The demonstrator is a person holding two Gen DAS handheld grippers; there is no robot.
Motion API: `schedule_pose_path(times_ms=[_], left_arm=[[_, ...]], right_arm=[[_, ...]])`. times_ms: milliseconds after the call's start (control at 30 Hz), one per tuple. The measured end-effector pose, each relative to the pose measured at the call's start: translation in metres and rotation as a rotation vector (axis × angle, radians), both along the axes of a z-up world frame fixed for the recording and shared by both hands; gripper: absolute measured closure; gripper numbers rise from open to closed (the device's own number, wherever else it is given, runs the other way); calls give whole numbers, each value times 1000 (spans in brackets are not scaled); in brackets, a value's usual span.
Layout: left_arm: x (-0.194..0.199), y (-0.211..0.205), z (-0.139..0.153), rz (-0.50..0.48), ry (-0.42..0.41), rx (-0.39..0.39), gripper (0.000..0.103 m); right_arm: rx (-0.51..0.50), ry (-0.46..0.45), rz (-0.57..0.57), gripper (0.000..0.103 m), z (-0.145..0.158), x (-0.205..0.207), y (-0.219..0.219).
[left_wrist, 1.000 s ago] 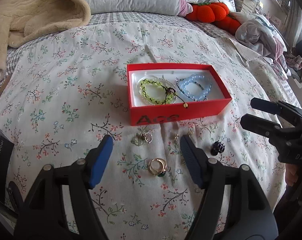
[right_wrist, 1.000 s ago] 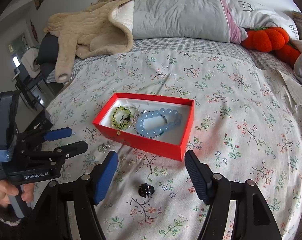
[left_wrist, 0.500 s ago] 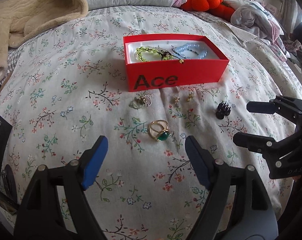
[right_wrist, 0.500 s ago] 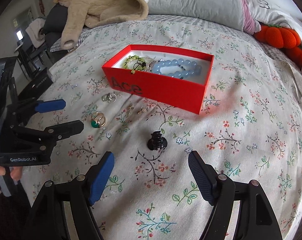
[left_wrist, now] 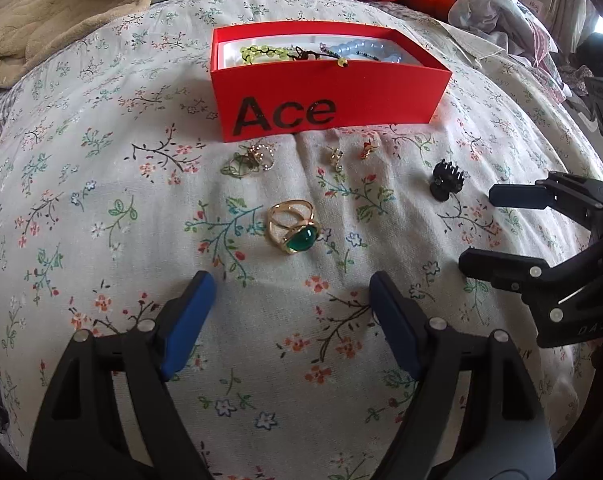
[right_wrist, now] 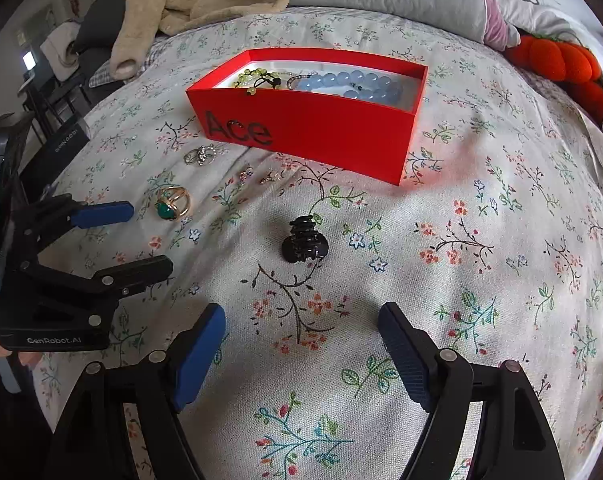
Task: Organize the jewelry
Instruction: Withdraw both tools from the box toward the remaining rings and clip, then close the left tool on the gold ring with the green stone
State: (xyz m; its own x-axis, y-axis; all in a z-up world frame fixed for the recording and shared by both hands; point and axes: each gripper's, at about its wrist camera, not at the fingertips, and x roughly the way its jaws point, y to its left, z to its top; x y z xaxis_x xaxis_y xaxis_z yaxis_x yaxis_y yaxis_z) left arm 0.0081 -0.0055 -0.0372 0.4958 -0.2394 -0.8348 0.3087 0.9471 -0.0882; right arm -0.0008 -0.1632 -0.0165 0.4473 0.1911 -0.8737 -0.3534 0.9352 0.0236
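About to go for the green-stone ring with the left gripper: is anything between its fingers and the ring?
Nothing visible. The left gripper is open, with only bare floral bedspread between it and the green-stone ring. The black hair claw and right gripper sit off to the right.

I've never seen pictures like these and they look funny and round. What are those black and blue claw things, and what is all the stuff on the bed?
Those claws are two grabbing tools that a person holds, one per hand. Each carries a camera looking along its fingers, so you get two round pictures. The left gripper faces a gold ring with a green stone. The right gripper faces a black hair clip. Both are open and hold nothing. On the flowery bedspread lie more small rings and earrings. The red box already holds beaded bracelets.
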Motion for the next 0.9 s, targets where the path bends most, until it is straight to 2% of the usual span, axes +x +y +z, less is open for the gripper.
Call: schedule_pose_path(times_ms=[67, 233, 600, 733, 800, 900], left_arm=[[1, -1, 1, 1, 2, -13, 24], [3, -2, 2, 23, -3, -30, 32], [11, -9, 5, 59, -11, -61, 65], [12, -14, 4, 68, -10, -48, 71], [13, -14, 5, 77, -6, -40, 79], [14, -13, 6, 84, 1, -44, 79]], right_arm=[[7, 5, -12, 20, -1, 1, -2], [-4, 1, -13, 20, 0, 1, -2], [-9, -3, -17, 19, -1, 2, 1], [-9, -3, -16, 19, -1, 2, 1], [-9, -3, -17, 19, -1, 2, 1], [-10, -4, -17, 19, -1, 2, 1]])
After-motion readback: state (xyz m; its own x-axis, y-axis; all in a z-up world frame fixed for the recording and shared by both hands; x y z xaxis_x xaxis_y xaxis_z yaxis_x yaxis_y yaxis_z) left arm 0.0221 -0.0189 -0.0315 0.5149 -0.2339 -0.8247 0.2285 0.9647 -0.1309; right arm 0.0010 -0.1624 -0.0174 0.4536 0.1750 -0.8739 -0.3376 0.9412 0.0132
